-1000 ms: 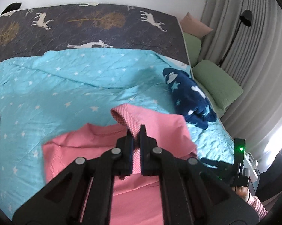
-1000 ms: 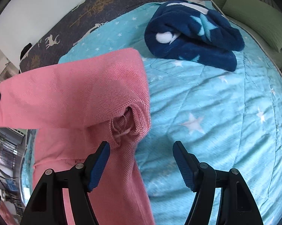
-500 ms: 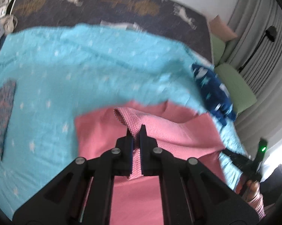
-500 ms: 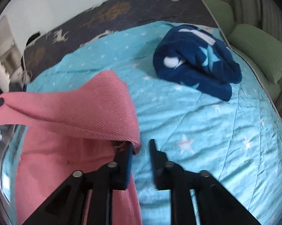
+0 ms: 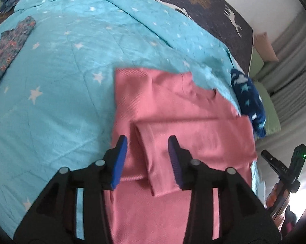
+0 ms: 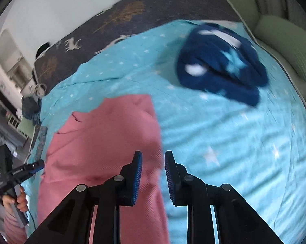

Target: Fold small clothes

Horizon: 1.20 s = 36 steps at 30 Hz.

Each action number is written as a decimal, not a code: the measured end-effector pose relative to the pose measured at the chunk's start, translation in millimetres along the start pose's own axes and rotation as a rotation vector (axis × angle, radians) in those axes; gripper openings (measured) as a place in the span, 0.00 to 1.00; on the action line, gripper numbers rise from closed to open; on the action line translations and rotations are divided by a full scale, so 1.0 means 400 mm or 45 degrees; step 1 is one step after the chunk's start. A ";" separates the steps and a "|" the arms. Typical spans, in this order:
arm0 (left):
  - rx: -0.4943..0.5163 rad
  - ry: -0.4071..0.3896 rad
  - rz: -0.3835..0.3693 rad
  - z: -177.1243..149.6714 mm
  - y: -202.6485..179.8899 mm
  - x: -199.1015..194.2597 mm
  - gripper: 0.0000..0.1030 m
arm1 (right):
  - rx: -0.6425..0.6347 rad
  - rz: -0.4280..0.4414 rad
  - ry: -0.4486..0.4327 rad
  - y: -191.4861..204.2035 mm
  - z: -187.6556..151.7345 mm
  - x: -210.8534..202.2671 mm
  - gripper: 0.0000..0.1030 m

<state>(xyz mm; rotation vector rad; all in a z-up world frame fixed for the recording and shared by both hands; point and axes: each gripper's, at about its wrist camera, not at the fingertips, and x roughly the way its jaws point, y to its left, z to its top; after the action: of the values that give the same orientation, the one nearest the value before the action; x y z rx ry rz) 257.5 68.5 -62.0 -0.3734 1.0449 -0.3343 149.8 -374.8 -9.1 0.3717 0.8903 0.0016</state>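
My left gripper [image 5: 148,158] has its fingers spread apart, holding nothing, and it hangs just above the pink top [image 5: 173,109], which lies flat on the turquoise star quilt [image 5: 57,85]. A sleeve [image 5: 155,162] is folded across the body of the top and sits right between and below my two fingers. Ahead and to the left of this gripper, well apart, a flowered garment [image 5: 8,46] lies at the quilt's edge. Ahead to the right, a dark blue star blanket [image 5: 248,101] is bunched beside the top.

My right gripper [image 6: 153,171] is also parted, by a narrower gap, gripping nothing. It hovers over the right edge of the pink top [image 6: 104,140], with the blue blanket [image 6: 222,71] ahead and to its right on the quilt [image 6: 224,134].
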 end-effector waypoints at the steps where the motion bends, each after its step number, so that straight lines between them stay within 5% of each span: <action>1: 0.004 0.001 0.008 0.007 0.000 0.007 0.41 | -0.024 0.005 0.008 0.012 0.012 0.009 0.22; 3: 0.022 0.010 0.039 0.020 -0.011 0.033 0.41 | -0.065 -0.006 0.029 0.033 0.048 0.041 0.29; 4: 0.029 0.022 0.035 0.021 -0.014 0.041 0.41 | -0.060 -0.028 0.049 0.038 0.072 0.064 0.41; 5: 0.044 0.048 0.025 0.022 -0.019 0.055 0.30 | -0.053 -0.034 0.060 0.037 0.083 0.078 0.53; 7: 0.095 0.079 0.022 0.021 -0.040 0.075 0.03 | -0.035 -0.047 0.073 0.032 0.113 0.114 0.56; 13: 0.111 -0.189 -0.131 0.070 -0.066 -0.086 0.02 | 0.020 -0.050 0.132 0.017 0.165 0.191 0.56; 16: 0.164 -0.211 0.004 0.096 -0.055 -0.101 0.02 | 0.006 -0.046 0.112 0.022 0.175 0.194 0.56; 19: 0.148 -0.112 0.103 0.086 -0.016 -0.047 0.02 | 0.019 -0.072 0.118 0.016 0.187 0.208 0.56; 23: 0.051 -0.059 0.110 0.070 0.011 -0.014 0.20 | 0.088 -0.067 0.135 -0.014 0.189 0.224 0.56; 26: 0.124 -0.078 0.089 0.086 -0.052 0.001 0.23 | 0.112 -0.044 0.141 -0.032 0.167 0.217 0.56; 27: 0.181 -0.068 0.062 0.096 -0.098 0.013 0.24 | 0.118 -0.033 0.136 -0.038 0.158 0.209 0.56; 32: 0.510 0.047 -0.123 0.122 -0.378 0.128 0.68 | 0.090 0.056 0.059 -0.045 0.063 0.123 0.56; 36: 0.631 0.184 -0.190 0.129 -0.565 0.272 0.69 | -0.096 0.049 0.053 0.008 -0.021 0.087 0.57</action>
<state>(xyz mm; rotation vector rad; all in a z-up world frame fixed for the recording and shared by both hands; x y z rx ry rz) 333.1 -172.8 -20.6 0.0206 1.0375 -0.7444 166.1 -363.9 -39.1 0.3193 0.9218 0.0786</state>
